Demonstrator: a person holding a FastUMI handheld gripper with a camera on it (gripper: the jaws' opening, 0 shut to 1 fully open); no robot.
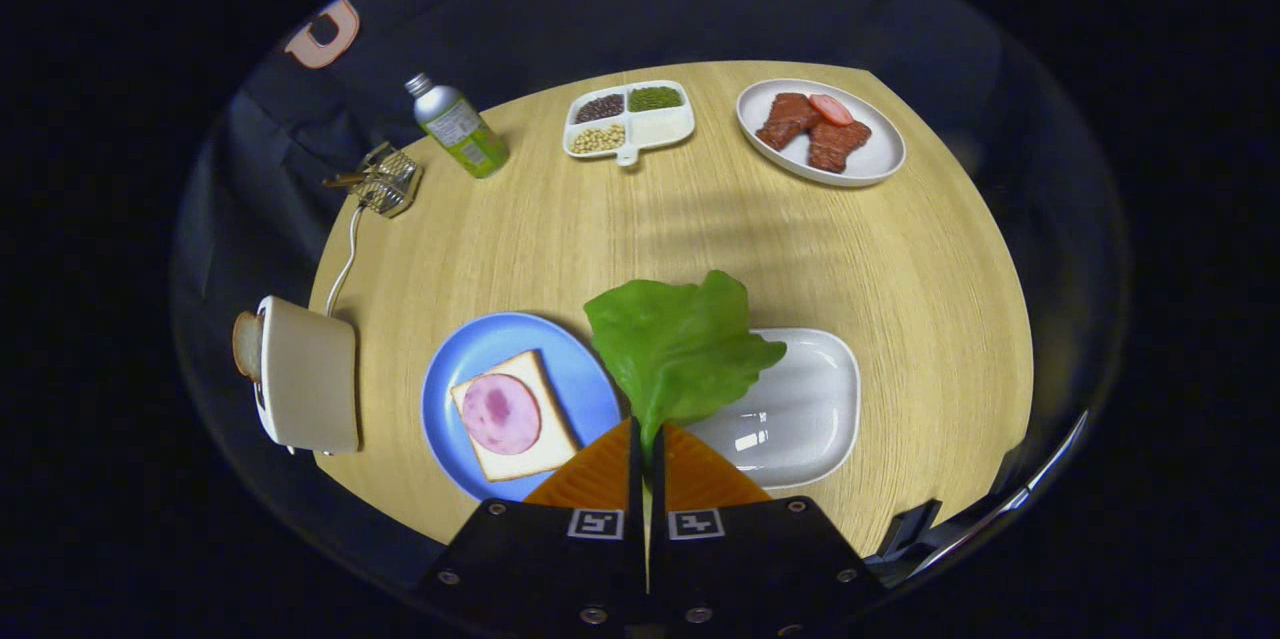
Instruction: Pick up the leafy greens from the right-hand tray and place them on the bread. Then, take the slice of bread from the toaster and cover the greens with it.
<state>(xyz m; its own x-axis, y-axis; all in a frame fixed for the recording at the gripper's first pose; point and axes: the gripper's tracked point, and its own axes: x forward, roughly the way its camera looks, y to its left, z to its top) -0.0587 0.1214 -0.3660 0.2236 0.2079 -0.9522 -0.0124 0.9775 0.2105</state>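
The fingers point(646, 439) are pinched on the stem of the lettuce leaf point(680, 344), holding it up between the white tray point(810, 409) and the blue plate point(570, 374). It should be carried left, squared over the ham-topped bread point(540, 444), then lowered before release.

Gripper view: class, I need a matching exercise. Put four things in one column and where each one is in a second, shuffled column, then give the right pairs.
Things
1. lettuce leaf
2. ham slice
3. bread slice
4. green bottle

Places
A. sticking out of the toaster
B. pinched between the fingers of the gripper
C. beside the wire basket
D. on the bread on the blue plate

Pairs: 1-B, 2-D, 3-A, 4-C
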